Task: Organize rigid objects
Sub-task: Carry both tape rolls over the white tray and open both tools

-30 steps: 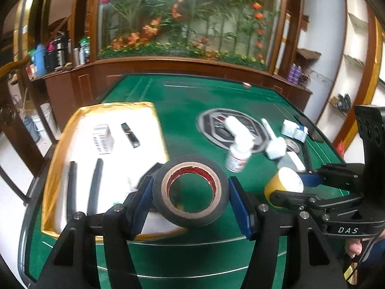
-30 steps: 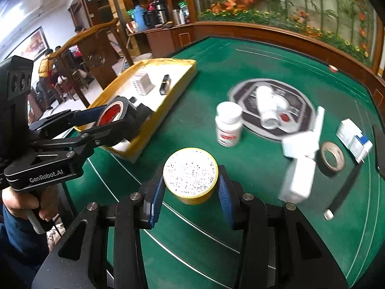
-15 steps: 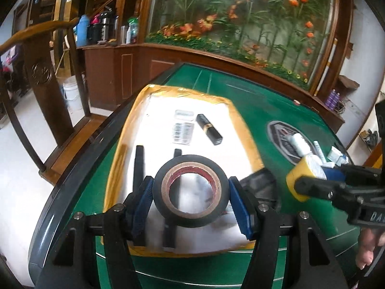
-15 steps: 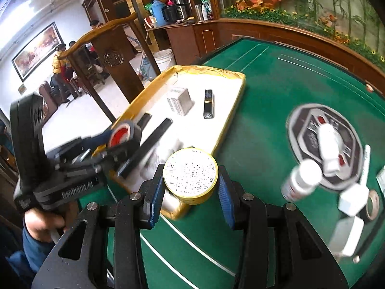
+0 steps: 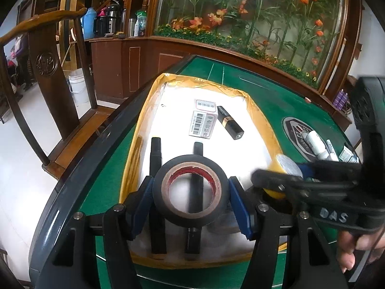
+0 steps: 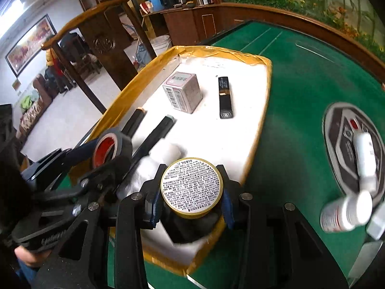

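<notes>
My left gripper (image 5: 191,196) is shut on a black tape roll (image 5: 158,192) with a red core and holds it above the near end of the yellow-rimmed white tray (image 5: 134,130). The roll also shows in the right wrist view (image 6: 125,144). My right gripper (image 6: 191,192) is shut on a round yellow tin (image 6: 191,187) with a printed white lid, over the tray's near right corner (image 6: 262,110). The tin shows in the left wrist view (image 5: 286,163). The tray holds a small white box (image 6: 182,91), a black lipstick (image 6: 225,98) and two black bars (image 5: 156,159).
On the green table (image 6: 300,96) to the right, a round grey emblem (image 6: 336,130) carries a white tube (image 6: 364,154). A white pill bottle (image 6: 344,212) stands near it. A wooden chair (image 5: 48,67) stands left of the table edge.
Both grippers have moved left from over the green felt to over the tray, each still holding its object. The tray now fills the middle of both views.
</notes>
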A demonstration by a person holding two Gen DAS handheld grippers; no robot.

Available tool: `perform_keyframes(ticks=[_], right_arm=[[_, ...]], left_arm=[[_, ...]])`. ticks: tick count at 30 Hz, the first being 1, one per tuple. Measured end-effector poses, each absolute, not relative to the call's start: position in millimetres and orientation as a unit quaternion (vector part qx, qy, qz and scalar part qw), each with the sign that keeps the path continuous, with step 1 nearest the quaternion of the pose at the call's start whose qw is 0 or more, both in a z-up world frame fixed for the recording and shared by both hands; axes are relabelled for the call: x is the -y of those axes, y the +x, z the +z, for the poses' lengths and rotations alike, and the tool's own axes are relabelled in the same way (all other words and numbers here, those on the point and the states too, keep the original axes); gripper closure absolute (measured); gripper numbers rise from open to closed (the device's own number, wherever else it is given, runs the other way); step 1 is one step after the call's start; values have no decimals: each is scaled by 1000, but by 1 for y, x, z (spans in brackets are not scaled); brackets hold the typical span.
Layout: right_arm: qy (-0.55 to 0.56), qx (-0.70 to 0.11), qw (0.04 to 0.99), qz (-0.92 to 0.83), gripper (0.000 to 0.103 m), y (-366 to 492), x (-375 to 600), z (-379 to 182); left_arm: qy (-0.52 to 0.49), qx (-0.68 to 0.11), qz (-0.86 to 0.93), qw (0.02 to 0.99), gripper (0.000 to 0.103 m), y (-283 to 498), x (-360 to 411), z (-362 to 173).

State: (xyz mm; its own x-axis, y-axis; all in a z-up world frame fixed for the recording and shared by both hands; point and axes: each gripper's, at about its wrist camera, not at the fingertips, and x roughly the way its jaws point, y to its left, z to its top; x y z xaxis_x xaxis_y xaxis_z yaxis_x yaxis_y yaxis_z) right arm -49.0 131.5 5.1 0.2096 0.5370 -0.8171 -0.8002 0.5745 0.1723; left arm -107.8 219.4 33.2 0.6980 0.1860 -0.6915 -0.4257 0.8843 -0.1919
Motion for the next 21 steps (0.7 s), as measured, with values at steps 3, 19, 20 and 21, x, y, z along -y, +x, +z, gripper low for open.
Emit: perform_keyframes(ticks=[3, 19, 20, 21], right_arm=[[-159, -447, 766, 434, 63, -43, -149, 0], [-101, -402, 791, 449, 60, -29, -115, 33], [-91, -405, 791, 450, 60, -28, -109, 34], [-73, -409, 790, 452, 60, -25, -96, 36]], left_arm=[[-171, -354, 171, 903, 41, -106, -222, 31], [-160, -346, 187, 905, 36, -109, -216, 41], [-159, -345, 187, 906, 36, -110, -215, 43], [-157, -343, 188, 907, 36, -110, -213, 46]])
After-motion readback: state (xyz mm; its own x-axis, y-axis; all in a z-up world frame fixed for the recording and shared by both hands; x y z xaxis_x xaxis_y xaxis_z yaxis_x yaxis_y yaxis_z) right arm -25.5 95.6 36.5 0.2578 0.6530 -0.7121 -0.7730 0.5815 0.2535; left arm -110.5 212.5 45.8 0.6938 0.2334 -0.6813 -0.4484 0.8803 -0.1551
